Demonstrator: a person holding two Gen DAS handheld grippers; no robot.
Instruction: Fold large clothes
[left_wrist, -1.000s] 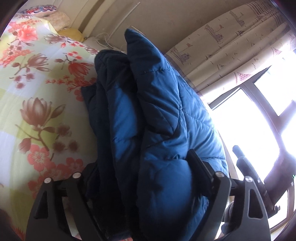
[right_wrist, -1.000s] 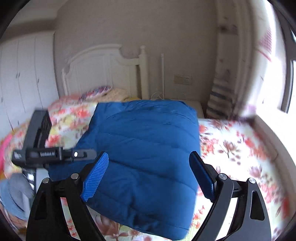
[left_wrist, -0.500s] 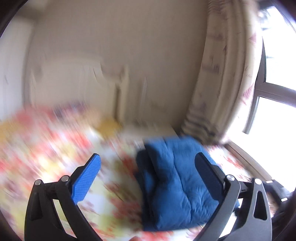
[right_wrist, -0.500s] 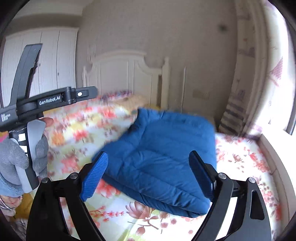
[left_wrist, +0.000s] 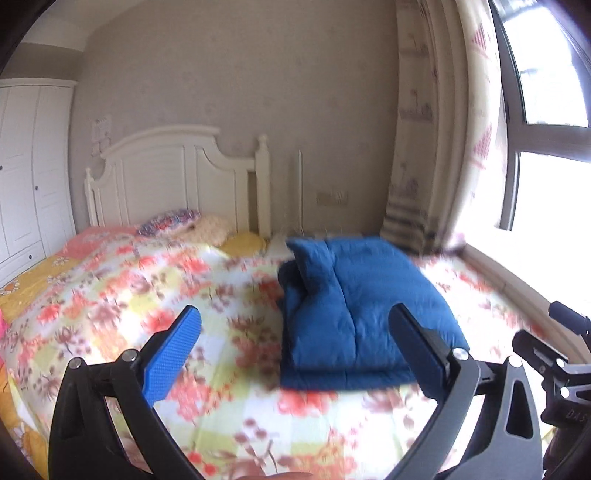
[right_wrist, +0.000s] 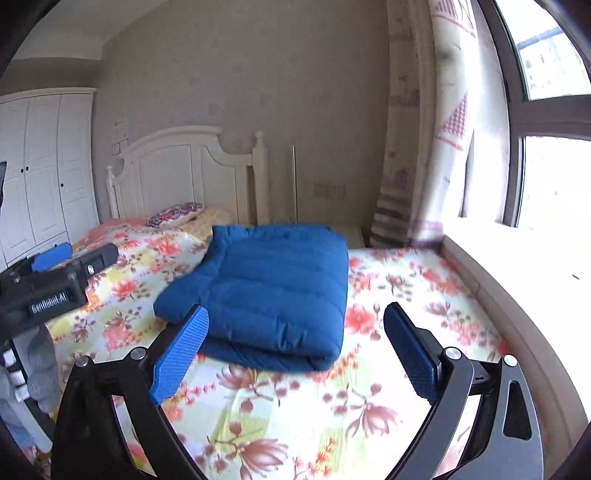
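A blue quilted jacket (left_wrist: 354, 314) lies folded into a thick rectangle on the floral bedspread (left_wrist: 122, 295), toward the window side of the bed. My left gripper (left_wrist: 295, 317) hovers open before it, short of its near edge, with nothing between the blue pads. In the right wrist view the jacket (right_wrist: 266, 291) lies flat ahead. My right gripper (right_wrist: 295, 314) is back from its near fold, its jaws opening and empty. A grey-gloved hand (right_wrist: 37, 369) holds the left tool at that view's left edge.
A white headboard (left_wrist: 173, 177) and pillows (left_wrist: 173, 221) are at the far end of the bed. A white wardrobe (right_wrist: 37, 166) stands at the left. A patterned curtain (right_wrist: 424, 147), a window (right_wrist: 554, 166) and its sill (right_wrist: 517, 258) run along the right.
Both grippers have let go of the jacket and drawn back from it. The left one has also swung up and rolled level. The jacket now lies folded on the bed.
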